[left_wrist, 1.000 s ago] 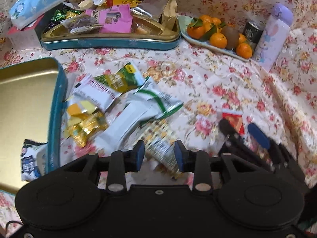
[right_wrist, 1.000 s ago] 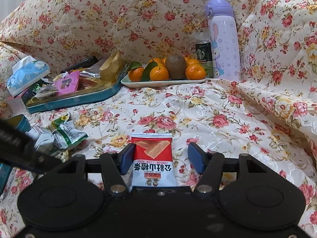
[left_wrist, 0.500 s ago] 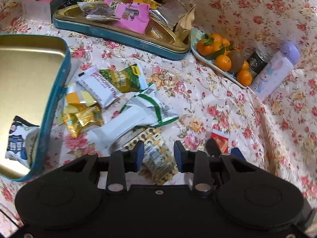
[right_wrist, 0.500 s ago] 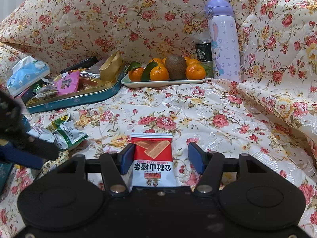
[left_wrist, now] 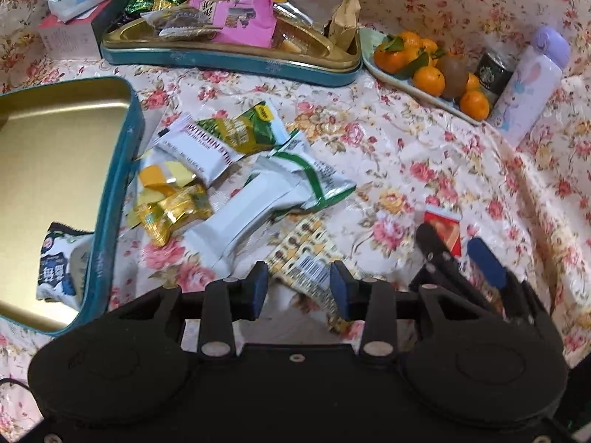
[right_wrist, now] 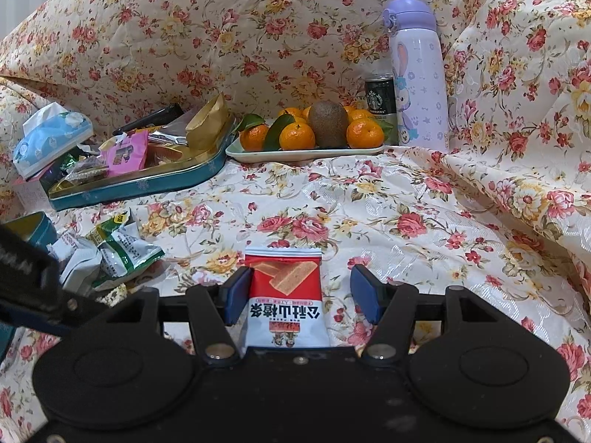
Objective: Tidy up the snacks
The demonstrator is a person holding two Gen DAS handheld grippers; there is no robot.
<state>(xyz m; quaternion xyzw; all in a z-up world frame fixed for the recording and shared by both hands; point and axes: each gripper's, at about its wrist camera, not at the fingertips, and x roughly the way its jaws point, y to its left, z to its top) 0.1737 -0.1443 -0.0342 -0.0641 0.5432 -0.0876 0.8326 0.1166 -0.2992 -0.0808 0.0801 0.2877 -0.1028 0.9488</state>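
The left gripper [left_wrist: 298, 288] has just widened its jaws since the earlier frames; they stand apart over a gold-patterned packet [left_wrist: 309, 258] that lies between the pads without being pressed. The right gripper [right_wrist: 302, 293] shows no change: its jaws stand open on either side of a red wafer packet [right_wrist: 285, 295], the left pad touching or just beside the packet's edge and the right pad clear of it, so no grip is made. That packet lies flat on the floral cloth [right_wrist: 406, 206].

The loose snack pile [left_wrist: 236, 181] lies on the cloth just beside the open teal tin [left_wrist: 122, 170] at the left. One blue-and-white packet [left_wrist: 55, 269] is in that tin. A second teal tin [left_wrist: 229, 61], further back, is heaped with mixed wrappers. Beside it stands a plate of oranges [right_wrist: 306, 149], then a dark can [right_wrist: 380, 99] and a lilac bottle [right_wrist: 417, 81], both upright. A tissue pack [right_wrist: 51, 140] rests at the far left.
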